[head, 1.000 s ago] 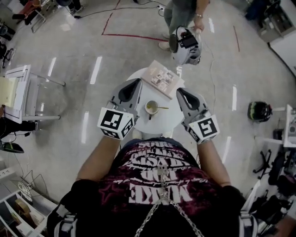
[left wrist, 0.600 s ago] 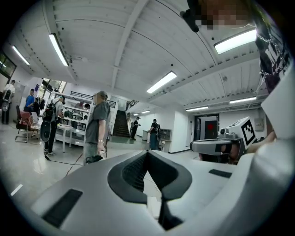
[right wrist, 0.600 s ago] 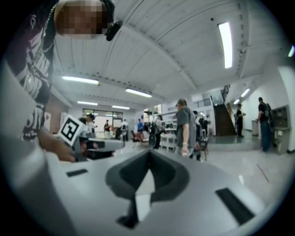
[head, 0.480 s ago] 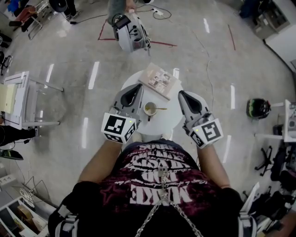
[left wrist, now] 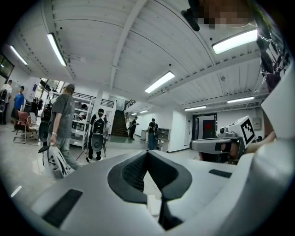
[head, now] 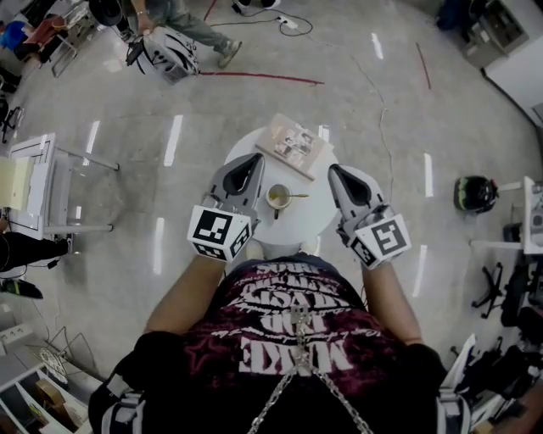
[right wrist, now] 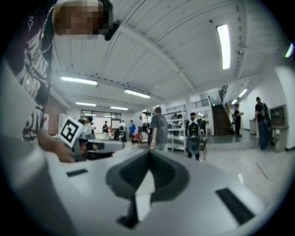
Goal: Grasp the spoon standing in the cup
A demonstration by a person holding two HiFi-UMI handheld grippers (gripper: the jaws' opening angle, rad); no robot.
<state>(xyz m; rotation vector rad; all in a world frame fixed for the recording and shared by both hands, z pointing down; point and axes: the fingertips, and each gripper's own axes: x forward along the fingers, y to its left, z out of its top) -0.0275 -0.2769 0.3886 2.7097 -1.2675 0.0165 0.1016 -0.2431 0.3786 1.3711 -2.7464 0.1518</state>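
Nearest the camera: a person's dark printed shirt (head: 293, 339) with a chain hanging down the front, and both forearms reaching forward.

Left gripper (head: 252, 158): held at the left edge of the round white table (head: 293, 229), pointing away from the body. Its own view shows the two jaws meeting at the tip with nothing between them (closed and empty).

Right gripper (head: 334, 170): held at the table's right edge, also pointing away. Its own view shows the jaws drawn together at the tip, again with nothing in them. Each gripper shows side-on in the other's view.

Cup (head: 277, 197): stands on the table between the two grippers, apart from both and touched by neither.

Spoon (head: 296, 197): bowl end is in the cup, and the thin handle leans out over the rim towards the right gripper. It stops short of that gripper.

Book (head: 294, 145): lies flat at the far edge of the table, beyond the cup, turned at an angle with one corner past the rim.

Beyond the table:
- Glossy grey floor with strips of light reflected in it.
- A red line (head: 263, 78) on the floor.
- A dark helmet (head: 474, 194) on the floor, well off to the right.
- A white desk (head: 34, 182) at the left.
- At the far top left, a walking person (head: 182, 21) carrying a pale bag (head: 163, 52).
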